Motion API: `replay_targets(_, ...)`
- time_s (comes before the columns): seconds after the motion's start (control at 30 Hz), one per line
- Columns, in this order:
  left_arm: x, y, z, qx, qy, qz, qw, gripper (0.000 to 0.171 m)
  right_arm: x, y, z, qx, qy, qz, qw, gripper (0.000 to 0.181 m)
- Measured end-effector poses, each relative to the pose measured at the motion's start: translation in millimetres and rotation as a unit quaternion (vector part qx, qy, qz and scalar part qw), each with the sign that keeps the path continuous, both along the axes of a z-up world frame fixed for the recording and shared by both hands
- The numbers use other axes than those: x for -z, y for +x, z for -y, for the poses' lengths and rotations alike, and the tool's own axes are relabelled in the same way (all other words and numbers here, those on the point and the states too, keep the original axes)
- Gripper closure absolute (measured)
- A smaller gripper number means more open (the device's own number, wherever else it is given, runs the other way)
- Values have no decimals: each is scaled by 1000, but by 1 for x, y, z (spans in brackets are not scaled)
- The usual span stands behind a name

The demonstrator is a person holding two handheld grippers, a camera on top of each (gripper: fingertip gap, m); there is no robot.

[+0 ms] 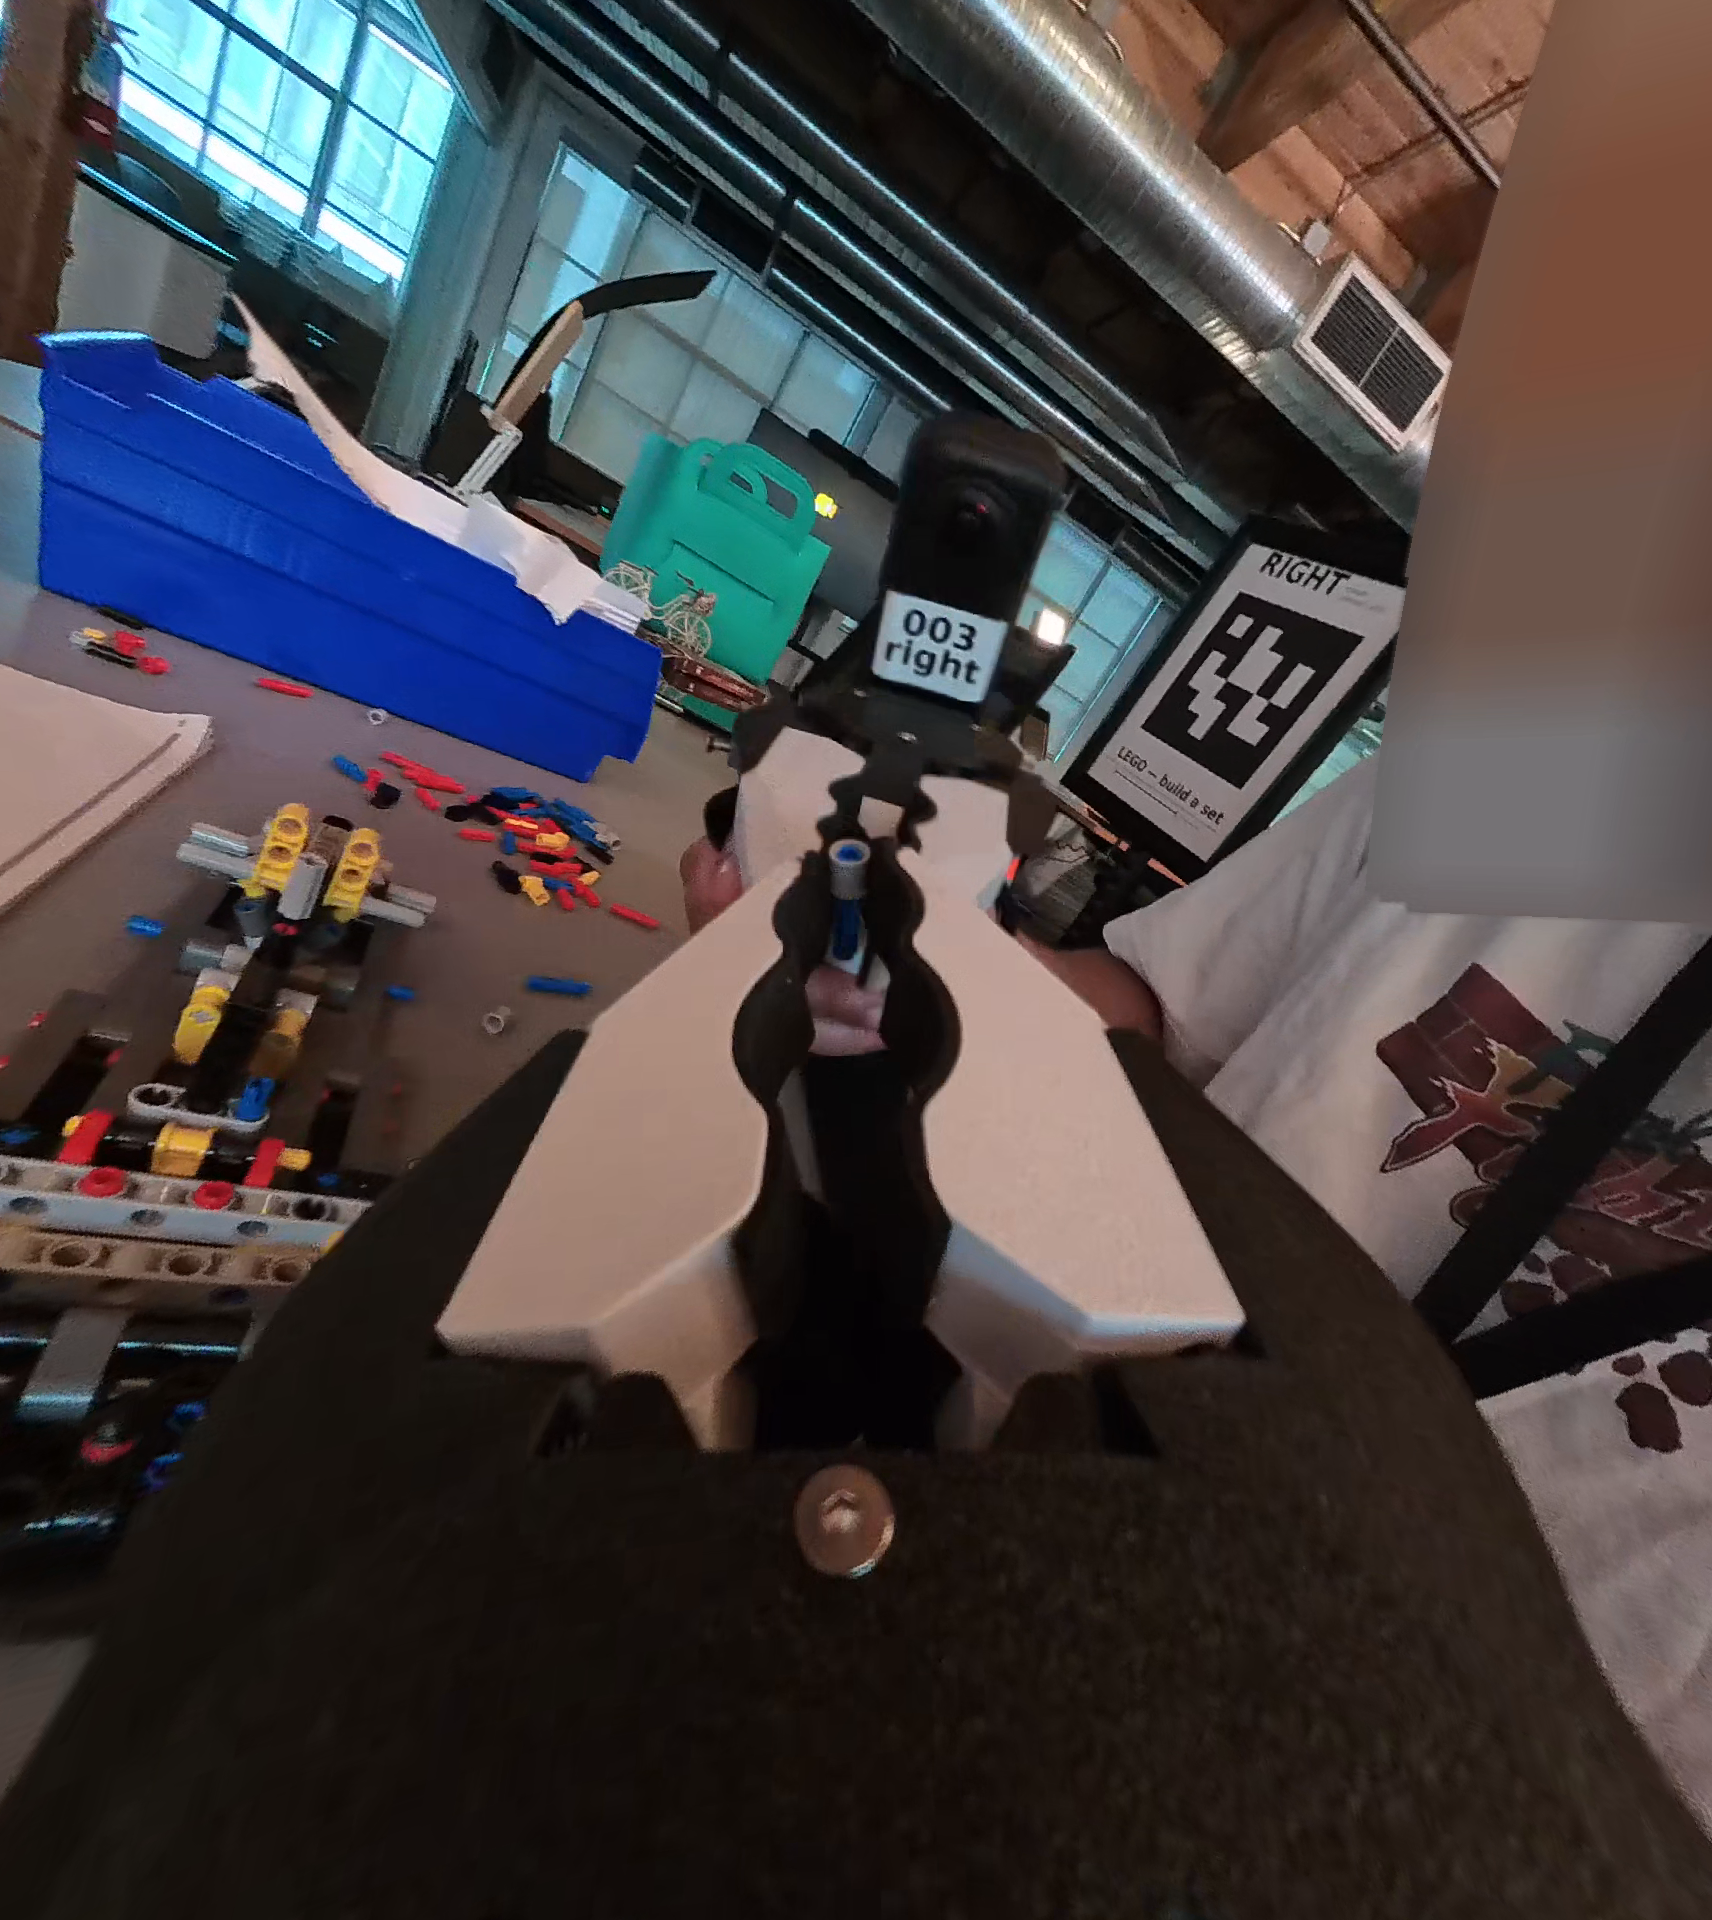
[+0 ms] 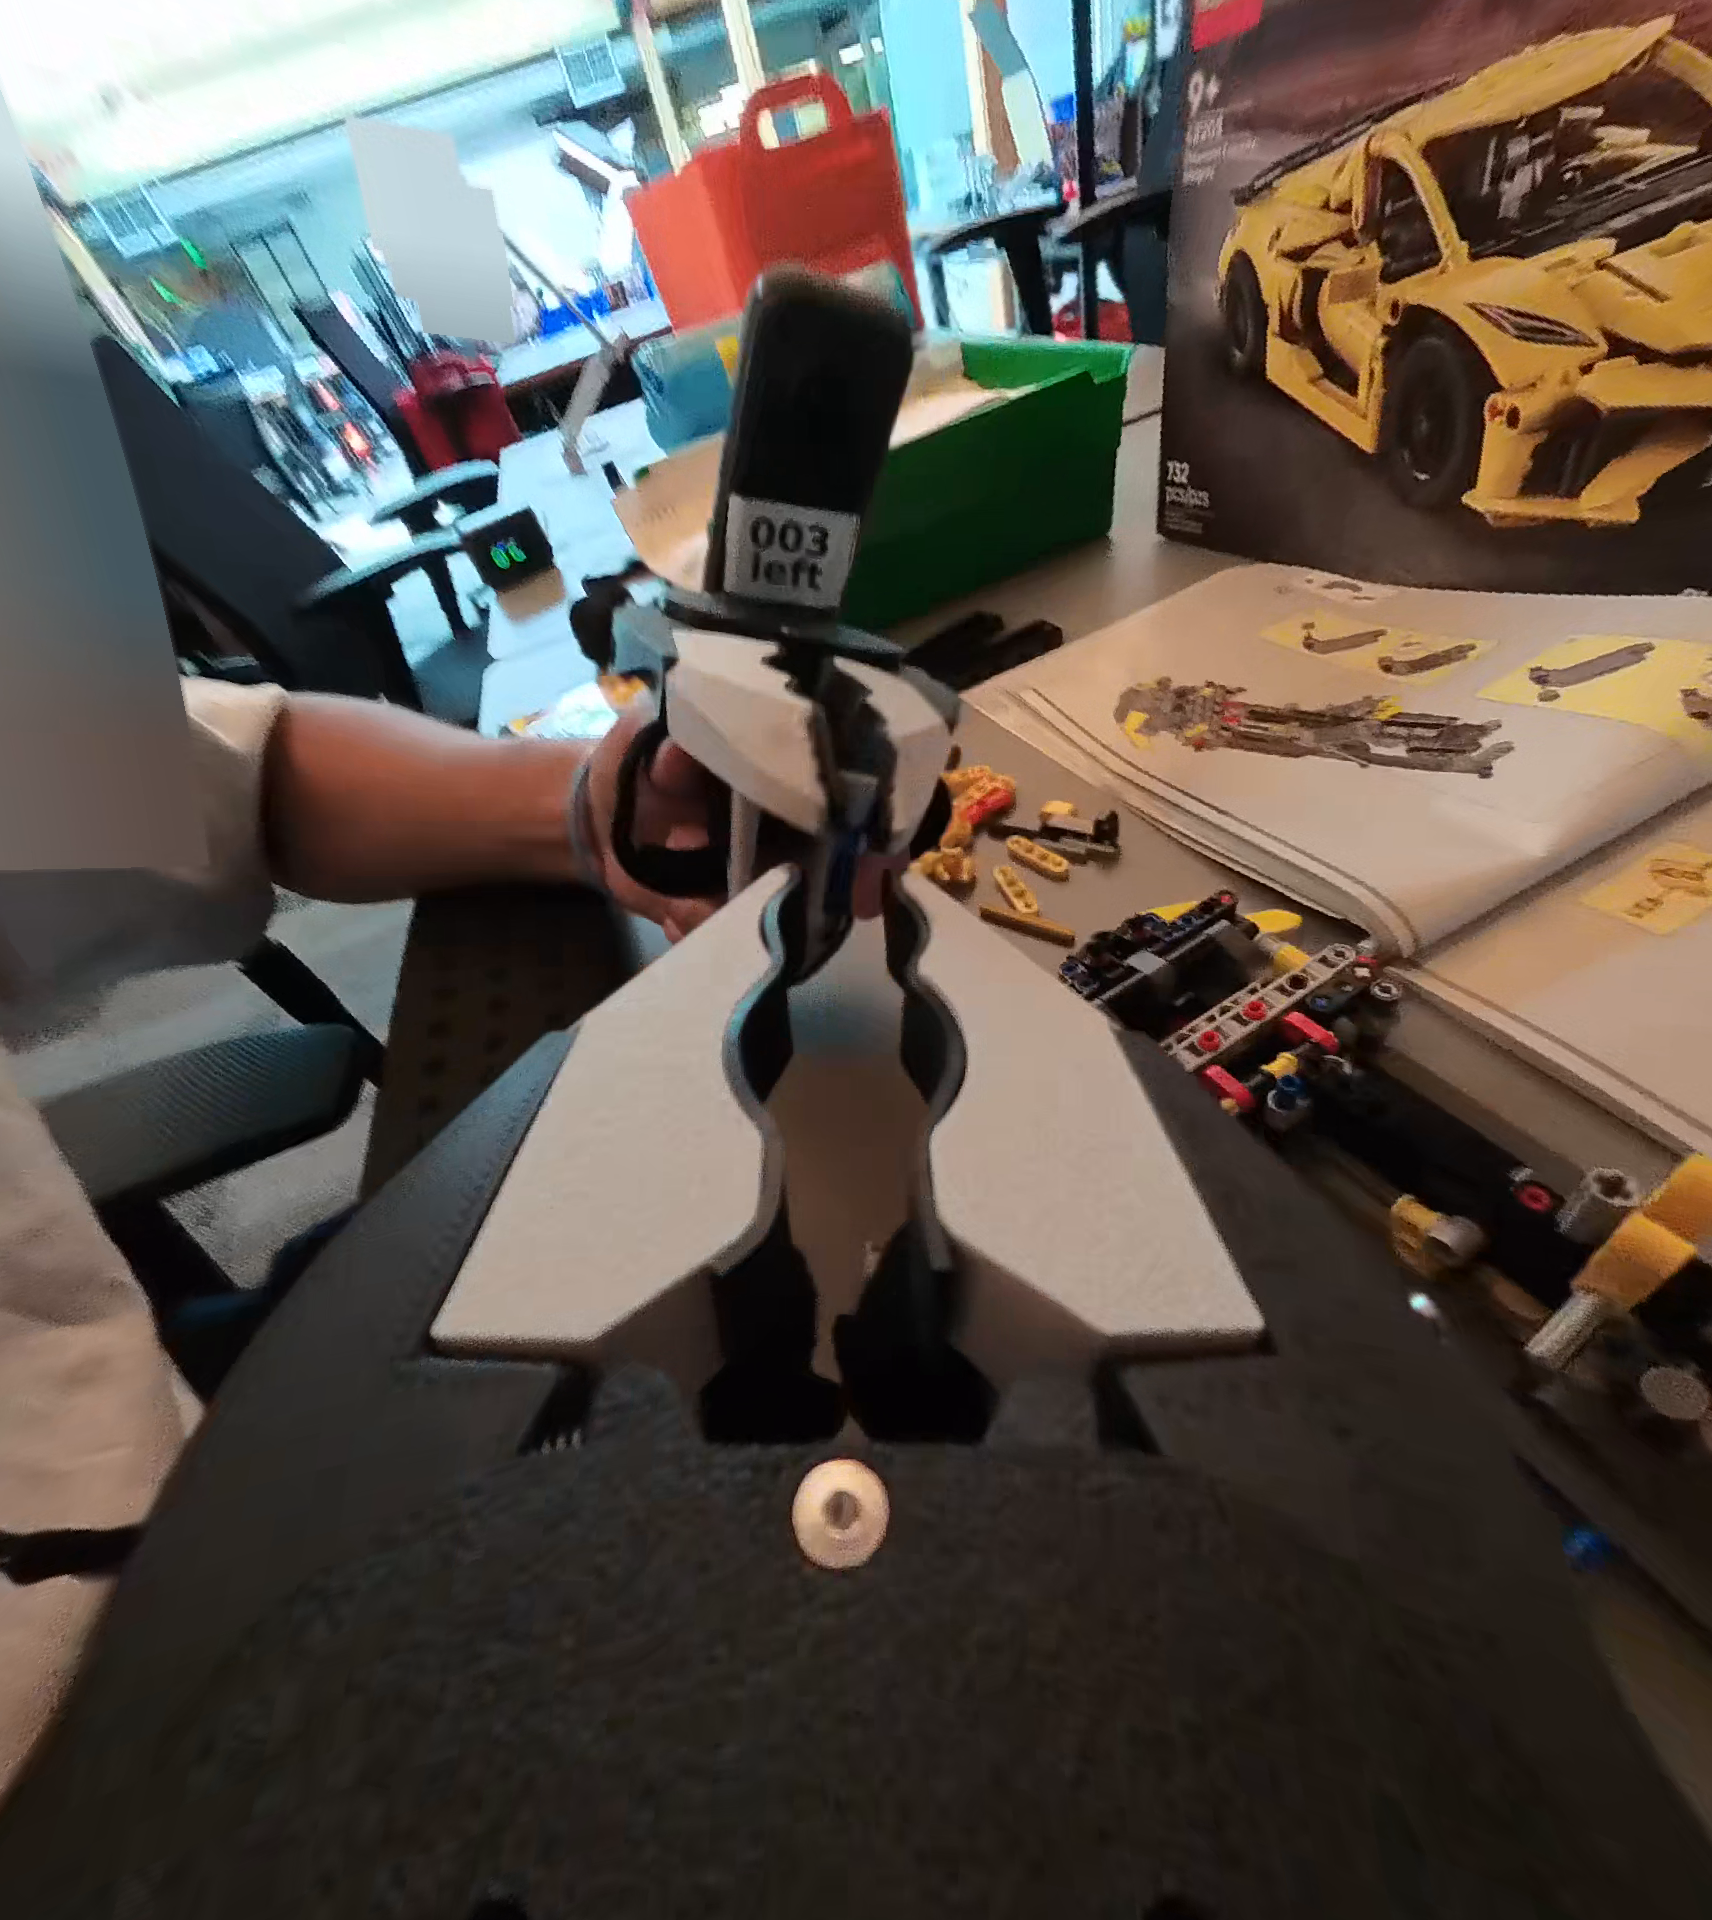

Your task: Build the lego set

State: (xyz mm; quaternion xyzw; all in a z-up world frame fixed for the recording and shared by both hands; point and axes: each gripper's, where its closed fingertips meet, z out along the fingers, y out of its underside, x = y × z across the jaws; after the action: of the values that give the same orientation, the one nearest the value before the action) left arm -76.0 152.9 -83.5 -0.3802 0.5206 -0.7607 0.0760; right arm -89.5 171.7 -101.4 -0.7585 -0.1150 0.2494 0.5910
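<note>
My left gripper [image 1: 847,883] is shut on a small blue and light grey pin [image 1: 847,906], held in the air above the table edge. My right gripper [image 2: 847,891] faces it tip to tip, with its jaws a little apart around the pin's far end [image 2: 844,854]. The right gripper also shows in the left wrist view [image 1: 878,816], and the left gripper in the right wrist view [image 2: 836,800]. The partly built car chassis [image 1: 156,1143], black, grey, yellow and red, lies on the table; it also shows in the right wrist view [image 2: 1247,997].
Loose small pieces [image 1: 540,831] lie scattered before a blue bin [image 1: 312,561]. An open instruction booklet [image 2: 1403,748], the set's box [image 2: 1506,291] and a green bin [image 2: 997,457] stand behind more loose pieces [image 2: 1028,842]. A person's hand [image 2: 644,831] holds the left gripper. Left and right tips are no more than a few centimetres apart.
</note>
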Motion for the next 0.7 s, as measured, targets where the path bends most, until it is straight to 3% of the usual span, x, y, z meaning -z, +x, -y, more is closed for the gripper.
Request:
replay_targets(0.1,4,-2,4,1,31,6,1000,167,1,-2,3,-14,1,6,1000,177)
replay_targets(0.2,16,-6,7,1,114,19,993,167,11,-2,9,-30,-18,52,998,178)
replay_targets(0.27,25,-10,11,-1,195,42,980,167,14,-2,16,-47,-21,85,995,177)
replay_targets(0.4,43,-16,17,-23,348,99,932,167,33,-7,24,-72,-43,187,979,177)
replay_targets(0.7,47,-19,17,-35,387,123,913,166,36,-10,28,-91,-50,155,982,177)
